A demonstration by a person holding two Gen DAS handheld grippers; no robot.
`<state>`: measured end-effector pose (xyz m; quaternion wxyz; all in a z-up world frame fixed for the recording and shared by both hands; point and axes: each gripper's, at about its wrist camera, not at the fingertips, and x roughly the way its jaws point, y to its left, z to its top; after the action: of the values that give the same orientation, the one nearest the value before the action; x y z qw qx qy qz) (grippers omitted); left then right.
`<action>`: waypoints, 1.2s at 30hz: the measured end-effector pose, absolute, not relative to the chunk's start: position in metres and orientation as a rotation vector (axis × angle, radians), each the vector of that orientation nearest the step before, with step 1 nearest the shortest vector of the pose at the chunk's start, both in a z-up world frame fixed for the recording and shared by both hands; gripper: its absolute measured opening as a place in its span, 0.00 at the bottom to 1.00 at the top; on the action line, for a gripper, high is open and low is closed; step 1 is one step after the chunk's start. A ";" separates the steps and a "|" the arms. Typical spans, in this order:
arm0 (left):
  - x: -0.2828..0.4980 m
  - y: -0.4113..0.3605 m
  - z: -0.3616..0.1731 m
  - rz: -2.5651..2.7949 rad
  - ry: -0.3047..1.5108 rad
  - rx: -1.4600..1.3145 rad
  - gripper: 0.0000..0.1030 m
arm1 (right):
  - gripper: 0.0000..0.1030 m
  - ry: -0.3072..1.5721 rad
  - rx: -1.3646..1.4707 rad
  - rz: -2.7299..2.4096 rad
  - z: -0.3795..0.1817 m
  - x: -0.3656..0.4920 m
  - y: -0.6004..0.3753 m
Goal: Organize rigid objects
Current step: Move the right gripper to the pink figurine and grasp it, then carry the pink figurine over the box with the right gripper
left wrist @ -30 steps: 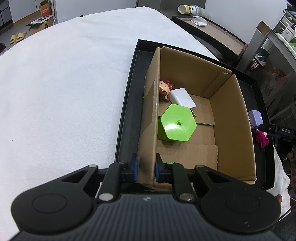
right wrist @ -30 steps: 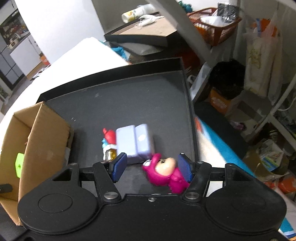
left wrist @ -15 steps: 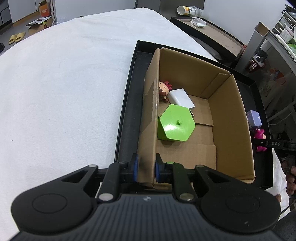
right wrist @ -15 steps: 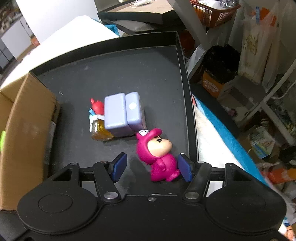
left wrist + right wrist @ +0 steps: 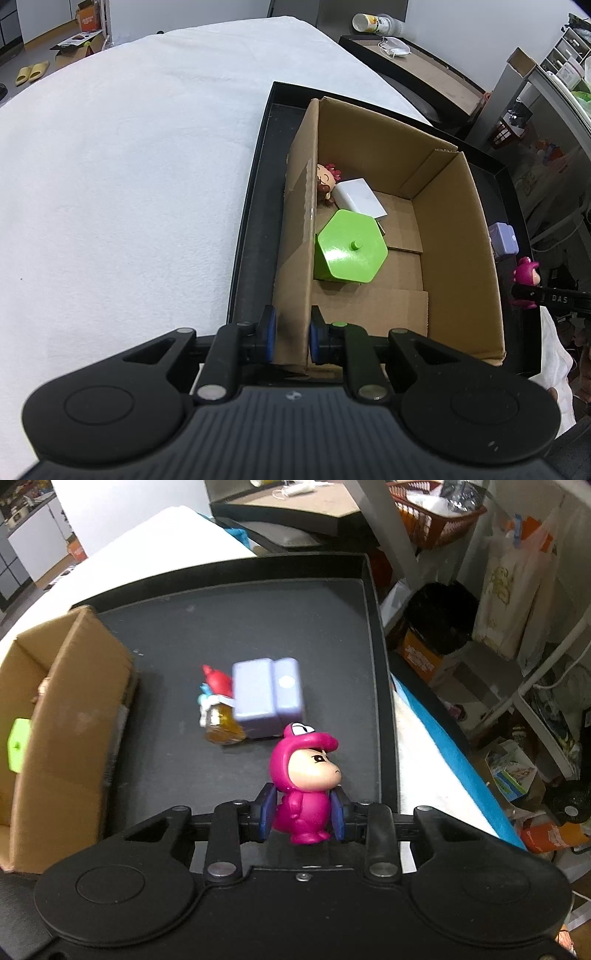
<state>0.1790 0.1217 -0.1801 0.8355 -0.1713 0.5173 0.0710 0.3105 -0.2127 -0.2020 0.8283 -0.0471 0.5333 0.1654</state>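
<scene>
Magenta hooded figurine point(image 5: 306, 775) (frowning, upright) stands pinched in right gripper point(image 5: 302, 814).

The left gripper point(image 5: 290, 334) clamps the near wall of the cardboard box point(image 5: 447, 206). Just ahead inside sits a green hexagonal container point(image 5: 351, 251), with a white block point(image 5: 360, 197) and a small figurine point(image 5: 327, 181) beyond. Far right, a pink figurine point(image 5: 526, 275) is pinched by a black claw.

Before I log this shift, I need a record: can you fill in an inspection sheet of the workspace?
Surface: black tray on white cloth.
Job's things: pink hooded figurine; lilac box and small red-capped toy on tray; green hexagonal container, white block, brown-haired figurine in cardboard box.
Clutter: nothing seen.
Grippers: left gripper clamps box wall; right gripper just closed on pink figurine.
Cables: nothing seen.
Surroundings: crowded shelves.
</scene>
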 end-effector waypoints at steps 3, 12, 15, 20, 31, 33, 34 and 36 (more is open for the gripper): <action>0.179 0.122 -0.180 0.148 1.094 -0.362 0.16 | 0.30 1.115 -0.107 0.362 -0.194 0.307 -0.208; 0.178 0.122 -0.180 0.142 1.091 -0.364 0.16 | 0.30 1.079 -0.117 0.402 -0.174 0.297 -0.184; 0.178 0.123 -0.180 0.138 1.090 -0.370 0.16 | 0.30 1.075 -0.126 0.411 -0.168 0.297 -0.176; 0.177 0.124 -0.181 0.131 1.087 -0.374 0.16 | 0.30 1.066 -0.151 0.425 -0.160 0.297 -0.162; 0.177 0.127 -0.183 0.116 1.080 -0.385 0.16 | 0.30 1.035 -0.184 0.462 -0.141 0.294 -0.129; 0.177 0.127 -0.183 0.113 1.079 -0.387 0.16 | 0.30 1.026 -0.187 0.471 -0.136 0.293 -0.123; 0.177 0.127 -0.183 0.112 1.078 -0.388 0.16 | 0.30 1.022 -0.188 0.476 -0.134 0.293 -0.119; 0.176 0.128 -0.183 0.110 1.077 -0.390 0.16 | 0.30 1.012 -0.191 0.488 -0.129 0.293 -0.112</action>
<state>0.1762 0.1279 -0.1828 0.8390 -0.1845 0.5092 0.0519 0.2927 -0.1124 -0.1287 0.8420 -0.0902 0.4792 0.2309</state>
